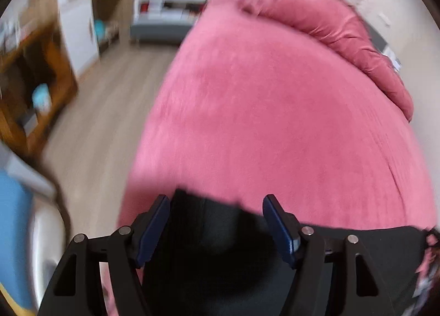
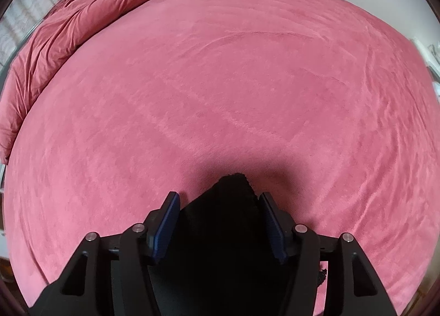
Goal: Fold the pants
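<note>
Black pants [image 1: 220,247] lie on the near part of a pink bed cover [image 1: 261,112]. In the left wrist view my left gripper [image 1: 217,206] hovers over the pants' edge, its blue-padded jaws wide apart with dark cloth between and below them. In the right wrist view my right gripper [image 2: 220,200] is also wide apart, and a pointed corner of the black pants [image 2: 233,192] rises between its pads [image 2: 167,222]. I cannot tell whether either pad touches the cloth. The left view is blurred by motion.
A rolled pink duvet [image 1: 330,30] lies along the far side of the bed; it also shows in the right wrist view [image 2: 68,32]. Left of the bed is wood floor [image 1: 104,112], wooden shelving [image 1: 30,76], and white cabinets [image 1: 79,27]. The pink cover [image 2: 233,82] fills the right view.
</note>
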`<state>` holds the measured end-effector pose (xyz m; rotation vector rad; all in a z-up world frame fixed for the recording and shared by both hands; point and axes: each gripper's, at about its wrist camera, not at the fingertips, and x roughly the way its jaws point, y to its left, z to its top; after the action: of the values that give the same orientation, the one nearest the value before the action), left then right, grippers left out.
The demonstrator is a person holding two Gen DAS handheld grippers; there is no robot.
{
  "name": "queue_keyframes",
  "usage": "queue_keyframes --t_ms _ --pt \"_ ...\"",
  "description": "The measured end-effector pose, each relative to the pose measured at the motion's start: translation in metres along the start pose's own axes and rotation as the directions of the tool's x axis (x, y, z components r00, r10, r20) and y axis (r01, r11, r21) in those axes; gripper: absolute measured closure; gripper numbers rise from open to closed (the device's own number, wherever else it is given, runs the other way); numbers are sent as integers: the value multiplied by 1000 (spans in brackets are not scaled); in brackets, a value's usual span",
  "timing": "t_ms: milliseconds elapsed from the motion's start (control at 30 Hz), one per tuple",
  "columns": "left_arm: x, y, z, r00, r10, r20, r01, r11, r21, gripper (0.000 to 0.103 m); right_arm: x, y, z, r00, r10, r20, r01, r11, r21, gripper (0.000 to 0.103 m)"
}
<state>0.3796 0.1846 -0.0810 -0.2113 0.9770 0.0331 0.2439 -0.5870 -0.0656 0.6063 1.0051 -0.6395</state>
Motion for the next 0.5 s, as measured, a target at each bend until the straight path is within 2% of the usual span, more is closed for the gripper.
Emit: queue_keyframes --t_ms 33,100,167,267,300,367,400,433,500 --pt "-8 -12 -1 999 -21 34 19 999 46 33 -2 2 1 1000 -4 15 4 1000 -13 43" --pt "-9 -26 -2 998 -71 1 70 993 97 33 -10 12 -2 999 -8 43 11 998 -67 43" --pt "-5 -43 -5 988 -134 -71 143 980 137 33 -18 23 -4 999 7 53 -1 993 -115 42" --pt "8 -63 -10 961 -187 -205 225 957 182 33 -26 43 -4 999 49 24 -44 980 -192 41" --pt "14 -68 -12 955 -172 -242 223 953 203 33 -27 48 -3 999 53 8 -50 976 -212 39" --pt "23 -75 -15 968 -43 -249 113 955 275 33 -23 50 0 999 23 -41 -32 976 -214 36" --pt "24 -74 -15 971 -4 -238 76 954 291 32 -21 47 3 998 1 -56 -12 980 -197 36" --pt "25 -72 -14 975 22 -222 45 956 291 32 -20 44 6 998 -16 -58 5 983 -185 36" --pt "26 -65 -13 975 -5 -221 65 963 263 31 -20 37 12 999 -34 -37 28 987 -157 36"
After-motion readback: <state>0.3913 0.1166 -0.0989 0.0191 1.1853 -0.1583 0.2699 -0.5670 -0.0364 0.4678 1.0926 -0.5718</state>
